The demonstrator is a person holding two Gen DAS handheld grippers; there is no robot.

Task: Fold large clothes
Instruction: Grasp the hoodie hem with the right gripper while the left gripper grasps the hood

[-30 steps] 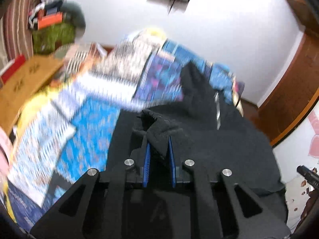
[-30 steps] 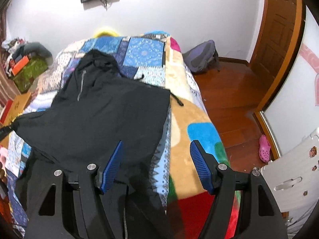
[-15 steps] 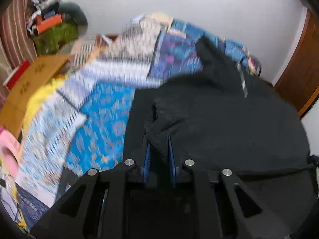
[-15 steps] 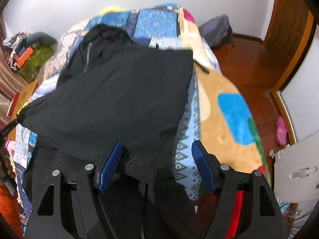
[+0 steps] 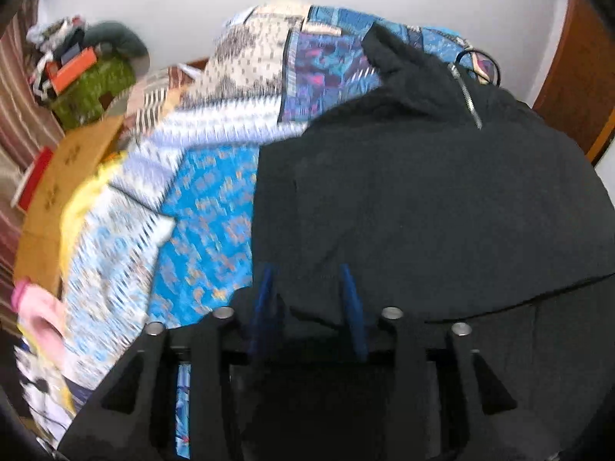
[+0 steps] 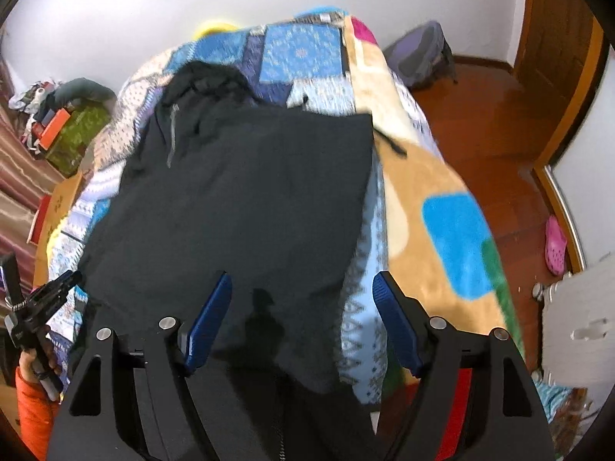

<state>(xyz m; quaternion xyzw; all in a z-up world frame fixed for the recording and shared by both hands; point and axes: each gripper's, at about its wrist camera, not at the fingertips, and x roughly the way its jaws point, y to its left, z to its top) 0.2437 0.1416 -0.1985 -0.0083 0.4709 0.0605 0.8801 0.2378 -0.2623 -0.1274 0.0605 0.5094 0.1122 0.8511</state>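
A black hooded jacket [image 5: 423, 199] lies spread on a patchwork bedspread [image 5: 207, 207], hood and zipper [image 5: 467, 100] at the far end. A folded-over layer of it ends in a straight edge across the near part. My left gripper [image 5: 307, 292] sits low over the jacket's near left part. Its jaws are opening, with black cloth lying loose between the blue pads [image 5: 265, 299]. In the right wrist view my right gripper [image 6: 301, 299] hovers over the jacket [image 6: 238, 199] near its right edge, jaws wide and still opening, gripping nothing. At that view's left edge a hand in an orange sleeve holds the left gripper [image 6: 57, 292].
A cardboard box [image 5: 57, 192] and a green box with clutter [image 5: 92, 88] stand left of the bed. On the wooden floor to the right are a grey backpack [image 6: 423, 53], a pink shoe [image 6: 555, 244] and a white plastic piece [image 6: 576, 326]. A wooden door [image 6: 553, 38] is beyond.
The left jaws, shut on a bunch of black cloth earlier, have spread and the cloth now lies flat. Both grippers have sunk towards the bed. The right jaws stand slightly wider.
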